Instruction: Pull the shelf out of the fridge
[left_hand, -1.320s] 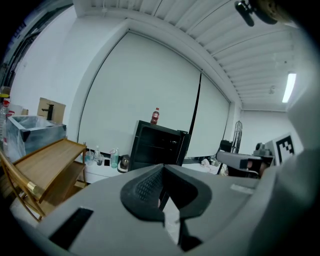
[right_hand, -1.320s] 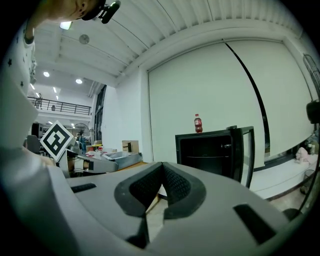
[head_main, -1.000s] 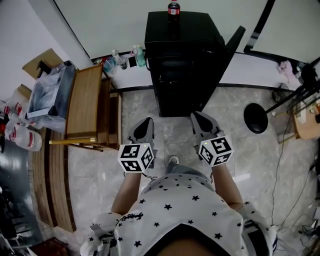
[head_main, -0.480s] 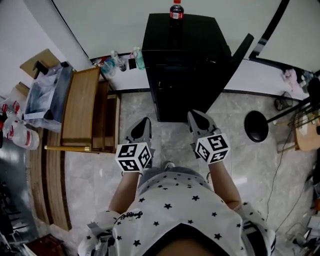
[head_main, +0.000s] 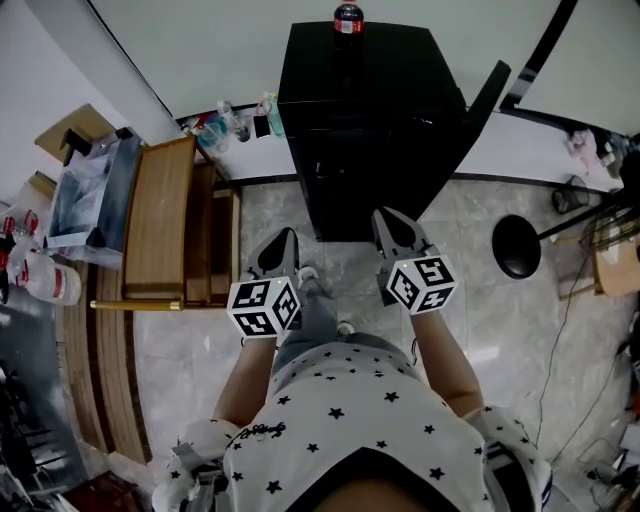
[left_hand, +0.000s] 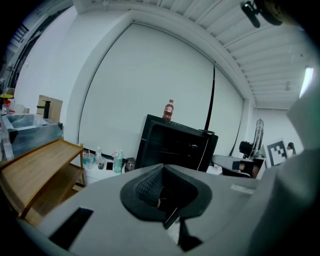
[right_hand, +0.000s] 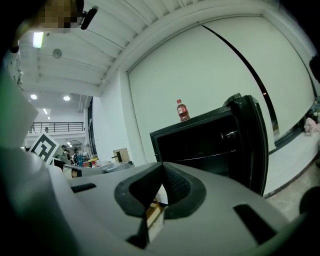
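Observation:
The black fridge (head_main: 370, 110) stands against the far wall with its door (head_main: 482, 98) swung open to the right. A red-capped bottle (head_main: 346, 18) stands on its top. A thin wire shelf (right_hand: 208, 158) crosses the dark inside in the right gripper view. My left gripper (head_main: 287, 238) and right gripper (head_main: 385, 215) are held side by side in front of the fridge, short of it, both pointing at it. Each is shut with nothing between its jaws. The left gripper view also shows the fridge (left_hand: 175, 147) ahead, beyond the closed fingertips.
A wooden rack (head_main: 165, 225) stands to the left of the fridge. Small bottles and cups (head_main: 235, 120) sit on the white ledge between them. A round black stand base (head_main: 515, 245) and cables lie on the floor to the right. A grey bin (head_main: 85, 195) is far left.
The person has stepped a little nearer the fridge, one leg coming forward. Both grippers have moved slightly toward the fridge. Their jaws have stayed shut.

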